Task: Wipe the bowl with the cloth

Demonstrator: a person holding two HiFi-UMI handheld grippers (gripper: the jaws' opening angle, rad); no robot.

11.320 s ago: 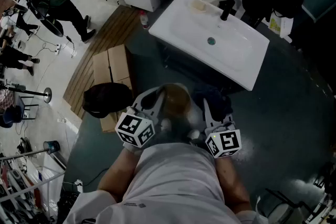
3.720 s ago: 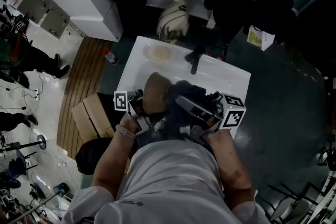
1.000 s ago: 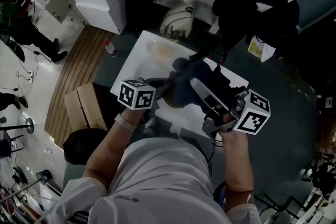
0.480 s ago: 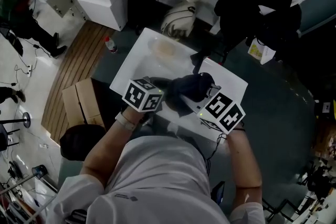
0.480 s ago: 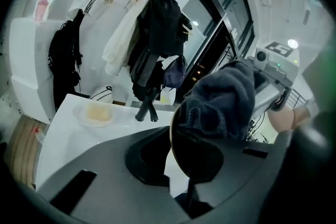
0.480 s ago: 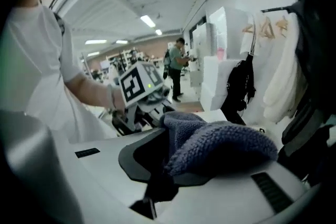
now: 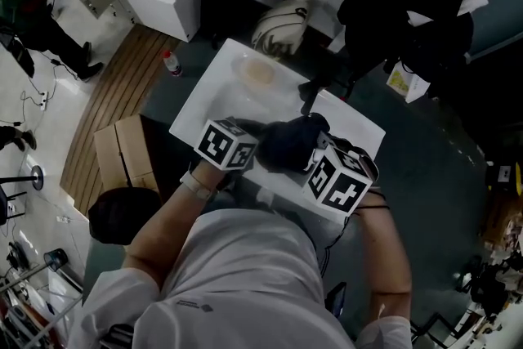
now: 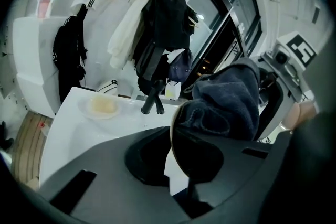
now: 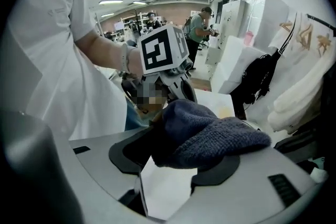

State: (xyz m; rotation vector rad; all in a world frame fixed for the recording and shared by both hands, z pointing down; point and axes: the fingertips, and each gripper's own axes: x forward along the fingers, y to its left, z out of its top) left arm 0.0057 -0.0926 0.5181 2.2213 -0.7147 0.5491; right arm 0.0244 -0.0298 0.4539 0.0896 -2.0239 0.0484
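Over the white sink [image 7: 206,100] my left gripper [image 8: 176,161] is shut on the rim of the bowl [image 8: 185,150], which stands on edge between its jaws. The dark blue cloth [image 8: 232,103] is bunched against the bowl's inside. In the head view the cloth [image 7: 286,145] hides most of the bowl between the two marker cubes. My right gripper [image 9: 172,168] is at the bowl from the right; its jaws are opening. The cloth [image 9: 210,136] lies across the gap between them, resting on the right-hand jaw.
A black tap [image 7: 309,96] stands at the sink's far edge, and a soap dish [image 7: 258,73] sits on the far left corner. Coats and bags hang behind the sink. A cardboard box [image 7: 122,151] and a dark bag [image 7: 122,212] lie on the floor to the left.
My right gripper has swung in from the right with the cloth until it is close against the bowl. The left gripper has kept the bowl over the sink.
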